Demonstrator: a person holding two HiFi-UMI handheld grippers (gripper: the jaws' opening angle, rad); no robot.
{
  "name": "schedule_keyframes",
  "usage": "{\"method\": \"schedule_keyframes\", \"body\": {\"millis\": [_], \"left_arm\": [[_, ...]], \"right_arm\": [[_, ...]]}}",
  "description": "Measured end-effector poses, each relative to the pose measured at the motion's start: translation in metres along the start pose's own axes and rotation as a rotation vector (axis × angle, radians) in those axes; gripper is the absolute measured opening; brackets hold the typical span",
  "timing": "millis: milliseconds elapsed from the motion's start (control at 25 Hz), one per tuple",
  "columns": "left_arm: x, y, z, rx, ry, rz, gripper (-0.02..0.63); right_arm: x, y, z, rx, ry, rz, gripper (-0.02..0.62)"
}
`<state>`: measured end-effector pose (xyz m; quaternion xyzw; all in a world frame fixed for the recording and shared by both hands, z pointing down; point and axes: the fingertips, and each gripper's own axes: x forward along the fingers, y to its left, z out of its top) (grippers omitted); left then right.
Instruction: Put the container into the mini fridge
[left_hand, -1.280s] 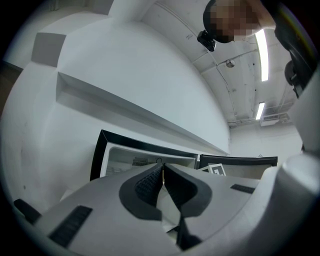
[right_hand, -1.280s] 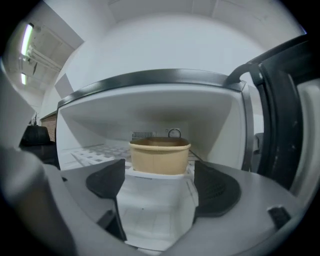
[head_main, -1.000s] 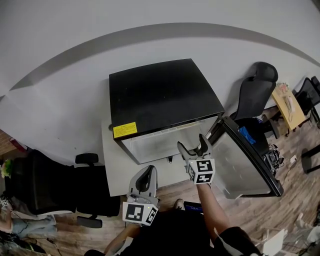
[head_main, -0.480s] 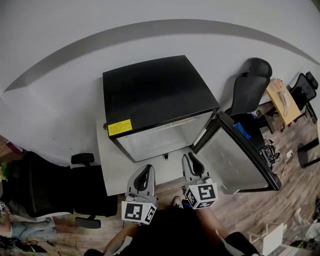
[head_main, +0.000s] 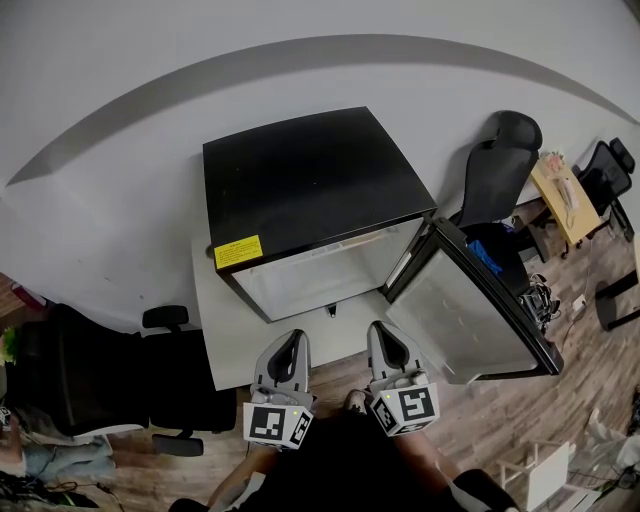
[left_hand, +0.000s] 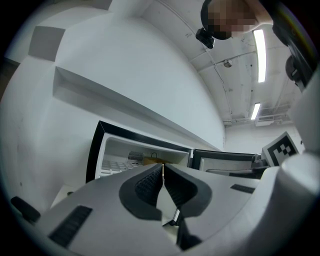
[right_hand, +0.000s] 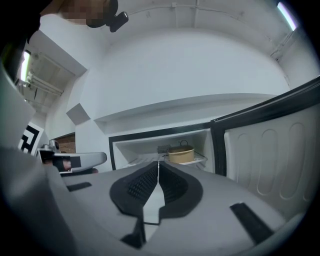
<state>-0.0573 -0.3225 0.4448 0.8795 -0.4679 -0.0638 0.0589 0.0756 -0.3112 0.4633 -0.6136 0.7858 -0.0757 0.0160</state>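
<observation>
Tan container (right_hand: 181, 154) sits inside the mini fridge (head_main: 310, 180) ahead of the right gripper (head_main: 383, 335), which has withdrawn and closed empty beside the closed left gripper (head_main: 290, 345); placement looks done.

An office-like workspace: black swivel chairs (head_main: 497, 165) on wood-look flooring (head_main: 560, 395), a cluttered wooden desk (head_main: 585, 225) at the side, plain white walls (head_main: 120, 60), and fluorescent tube lights (left_hand: 259, 47) on a bare ceiling (left_hand: 235, 75).
</observation>
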Motion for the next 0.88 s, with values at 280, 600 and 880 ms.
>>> {"method": "schedule_keyframes", "body": {"millis": [280, 600, 880], "left_arm": [[-0.0019, 0.0006, 0.0004, -0.003, -0.002, 0.002, 0.015], [-0.0042, 0.0042, 0.0013, -0.001, -0.007, 0.011, 0.015], [-0.0049, 0.0077, 0.0027, -0.005, -0.006, 0.018, 0.015]], "right_arm": [[-0.0006, 0.0006, 0.0025, -0.003, -0.006, 0.001, 0.022], [0.0011, 0.0017, 0.0036, -0.004, -0.004, 0.007, 0.023], [0.0015, 0.0026, 0.0056, -0.013, -0.008, 0.009, 0.021]]}}
